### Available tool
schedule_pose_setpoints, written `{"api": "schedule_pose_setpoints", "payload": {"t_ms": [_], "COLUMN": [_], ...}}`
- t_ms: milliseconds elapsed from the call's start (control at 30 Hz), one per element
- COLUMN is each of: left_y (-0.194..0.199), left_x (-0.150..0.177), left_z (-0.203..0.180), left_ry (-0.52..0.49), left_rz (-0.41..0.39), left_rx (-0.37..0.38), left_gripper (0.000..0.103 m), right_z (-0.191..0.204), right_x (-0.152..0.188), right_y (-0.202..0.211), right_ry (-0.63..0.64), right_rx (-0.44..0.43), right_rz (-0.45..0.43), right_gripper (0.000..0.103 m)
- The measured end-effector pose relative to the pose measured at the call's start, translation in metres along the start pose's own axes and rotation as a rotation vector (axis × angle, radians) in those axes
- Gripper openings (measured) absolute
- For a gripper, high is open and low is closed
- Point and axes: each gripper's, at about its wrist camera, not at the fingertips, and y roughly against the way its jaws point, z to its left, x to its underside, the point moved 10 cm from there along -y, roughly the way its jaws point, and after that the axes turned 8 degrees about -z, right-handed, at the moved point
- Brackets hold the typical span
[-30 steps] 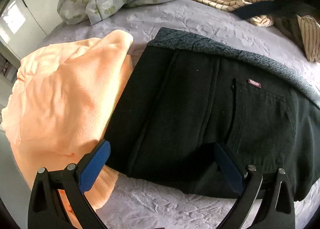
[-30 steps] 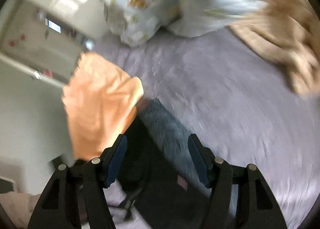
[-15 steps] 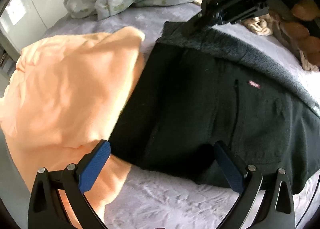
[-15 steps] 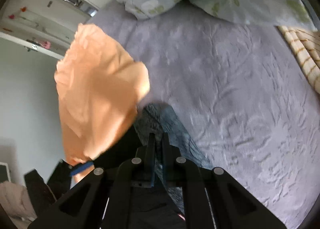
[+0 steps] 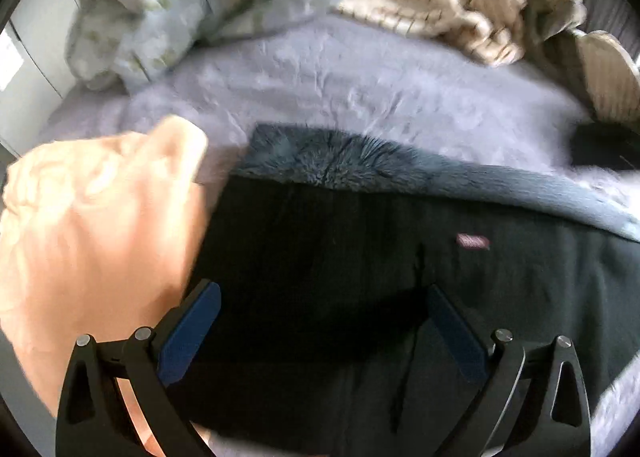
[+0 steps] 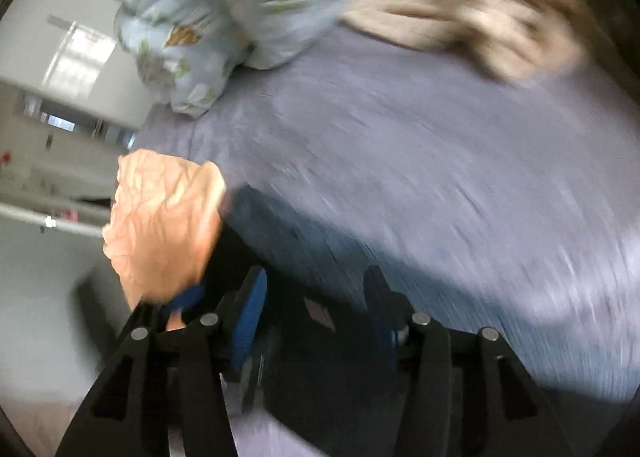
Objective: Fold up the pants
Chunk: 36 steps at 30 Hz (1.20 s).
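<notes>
Both tongs hovering released over the folded pants on the bed

The orange garment point(image 5: 92, 233) is lying aside at left; the left gripper point(image 5: 320, 321) is spreading wide above the black pants point(image 5: 360, 257), while the right gripper point(image 6: 316, 297), jaws just reopened with nothing clamped, is hanging over their fleecy edge on the bedspread point(image 6: 460, 161), likely letting the fold settle.

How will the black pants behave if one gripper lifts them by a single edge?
The black pants would probably droop rather than hold shape: they lie flat in soft folded layers on the bedspread. The fuzzy grey lining at the top edge suggests thick, fairly heavy fabric, so unpinched layers may slide apart. It likely grips the pads well, not slippery.
</notes>
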Motion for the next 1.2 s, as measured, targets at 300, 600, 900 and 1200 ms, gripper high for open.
{"api": "schedule_pose_setpoints", "payload": {"t_ms": [300,600,900,1200], "left_y": [0.032,0.062,0.066,0.031], "left_x": [-0.009,0.043,0.041,0.063], "left_z": [0.017,0.004,-0.007,-0.011], "left_ry": [0.027,0.048,0.0,-0.045], "left_rz": [0.019,0.102,0.091,0.153], "left_rx": [-0.038,-0.07,-0.098,-0.14], "left_gripper": [0.103,0.103,0.103,0.103], "right_z": [-0.062,-0.069,-0.085,-0.103], "right_x": [0.117,0.169,0.186,0.219], "right_y": [0.077,0.088,0.104,0.091], "right_ry": [-0.29,-0.373,-0.453,-0.624], "right_rx": [-0.032,-0.068,-0.127,-0.222], "right_rz": [-0.038,-0.015,-0.063,-0.072], "right_gripper": [0.055,0.055,0.055,0.055]}}
